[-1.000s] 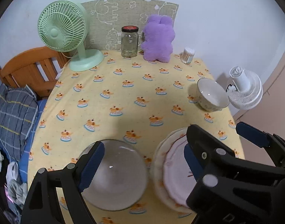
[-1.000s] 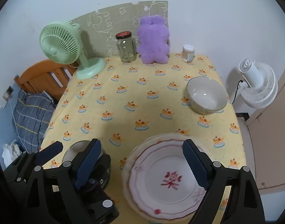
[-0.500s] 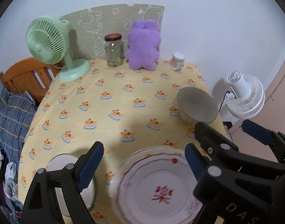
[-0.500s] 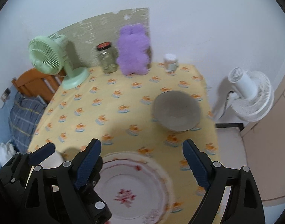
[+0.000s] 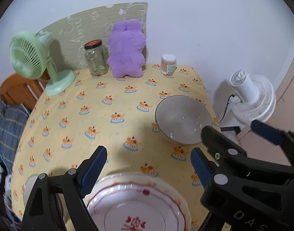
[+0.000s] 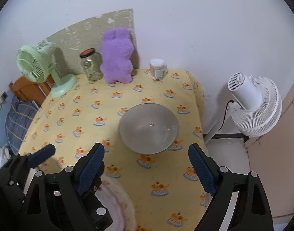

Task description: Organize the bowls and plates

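left gripper jaws wide, empty; over plate, cut by frame | right gripper jaws wide, empty; bowl just beyond | second bowl mostly hidden behind left finger

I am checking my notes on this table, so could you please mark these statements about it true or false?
1. Both grippers are open and empty. True: left gripper and right gripper hold nothing.
2. The grey bowl holds food. False: it is empty.
3. The purple plush toy stands between the glass jar and a small white-lidded container. True.
4. The green fan stands on the floor. False: it is on the yellow tablecloth; the white fan is beside the table.
5. The patterned plate is stacked inside the bowl. False: they lie apart.
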### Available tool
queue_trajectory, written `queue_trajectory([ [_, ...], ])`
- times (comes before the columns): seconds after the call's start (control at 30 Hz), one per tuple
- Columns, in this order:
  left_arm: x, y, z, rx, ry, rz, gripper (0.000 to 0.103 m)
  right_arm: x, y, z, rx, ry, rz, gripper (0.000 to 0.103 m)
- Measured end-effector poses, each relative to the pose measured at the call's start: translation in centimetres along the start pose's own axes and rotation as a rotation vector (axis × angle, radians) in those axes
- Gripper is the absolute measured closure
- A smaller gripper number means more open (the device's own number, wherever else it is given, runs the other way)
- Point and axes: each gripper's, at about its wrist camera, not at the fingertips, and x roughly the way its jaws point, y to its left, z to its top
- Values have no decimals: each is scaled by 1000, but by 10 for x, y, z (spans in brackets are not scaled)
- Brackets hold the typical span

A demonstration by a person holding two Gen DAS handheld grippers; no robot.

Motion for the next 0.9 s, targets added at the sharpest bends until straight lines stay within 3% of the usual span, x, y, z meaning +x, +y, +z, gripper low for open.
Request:
queue_trajectory([
  [0.1, 20, -9, 6, 11, 13, -8, 13, 9, -11, 3, -9, -55, -46, 12],
  [0.33, 66, -16, 16, -55, 36, -17, 14, 54, -39, 13, 49, -33, -20, 14],
  [0.37, 70, -17, 17, -58, 27, -10, 14, 58, -40, 14, 50, -33, -21, 16],
  [0.43, 82, -18, 21, -60, 22, 19, 15, 68, -43, 15, 46, -34, -12, 32],
  [0.53, 99, -21, 25, -47, 45, 56, 19, 91, -48, 18, 47, 8, -1, 36],
  [0.67, 116, -21, 29, -49, 47, 16, 27, 111, -55, 19, 75, 23, 11, 40],
  [0.8, 129, -27, 32, -16, 61, 19, 29, 128, -55, 22, 66, 44, -11, 52],
  [0.9, 136, -28, 33, -9, 74, 46, 41, 139, -57, 22, 74, 76, -3, 62],
])
